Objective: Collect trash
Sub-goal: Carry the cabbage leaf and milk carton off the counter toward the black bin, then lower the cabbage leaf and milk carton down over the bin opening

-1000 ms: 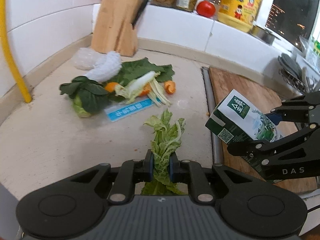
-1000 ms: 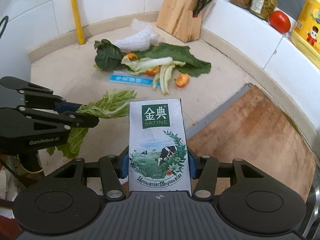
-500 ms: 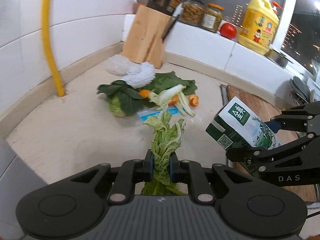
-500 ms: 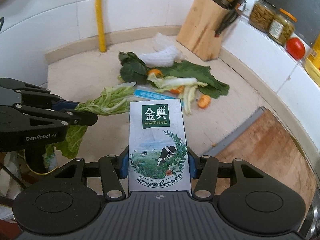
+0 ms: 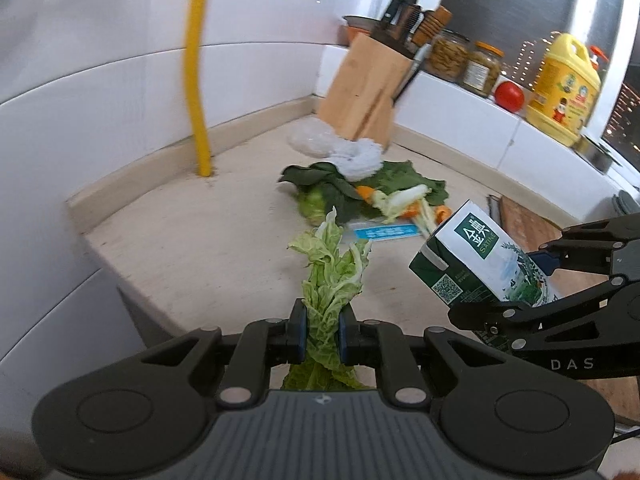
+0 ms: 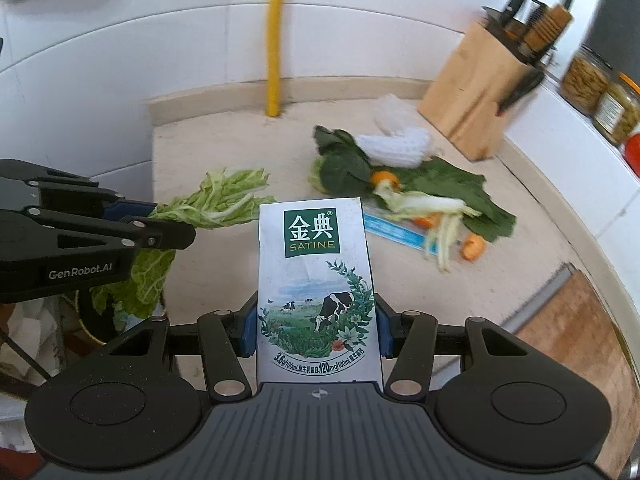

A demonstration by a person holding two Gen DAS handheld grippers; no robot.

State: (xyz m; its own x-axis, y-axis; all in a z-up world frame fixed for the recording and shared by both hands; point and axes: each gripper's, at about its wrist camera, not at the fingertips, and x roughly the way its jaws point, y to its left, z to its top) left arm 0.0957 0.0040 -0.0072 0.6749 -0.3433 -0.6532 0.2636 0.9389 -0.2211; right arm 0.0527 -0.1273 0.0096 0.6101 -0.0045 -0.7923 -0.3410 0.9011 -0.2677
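- Left hand-held gripper (image 5: 322,330): clamped on cabbage leaf (image 5: 332,276), stalk end between pads, leaf tip pointing fwd toward heap, leaf hanging clear of counter (image 5: 192,248).
- Right hand-held gripper (image 6: 316,330): gripping milk carton (image 6: 316,280) by both sides, long axis running along fingers, top fwd.
- Both carried over counter's near edge, side by side, apart; both tilted down.
- Remaining scraps (image 6: 404,184) w/ blue wrapper (image 6: 396,232) mid-counter, ahead of both, nearer the right.
- Prob. next: drop-off; bag-like thing (image 6: 60,320) below left corner, unclear if bin.
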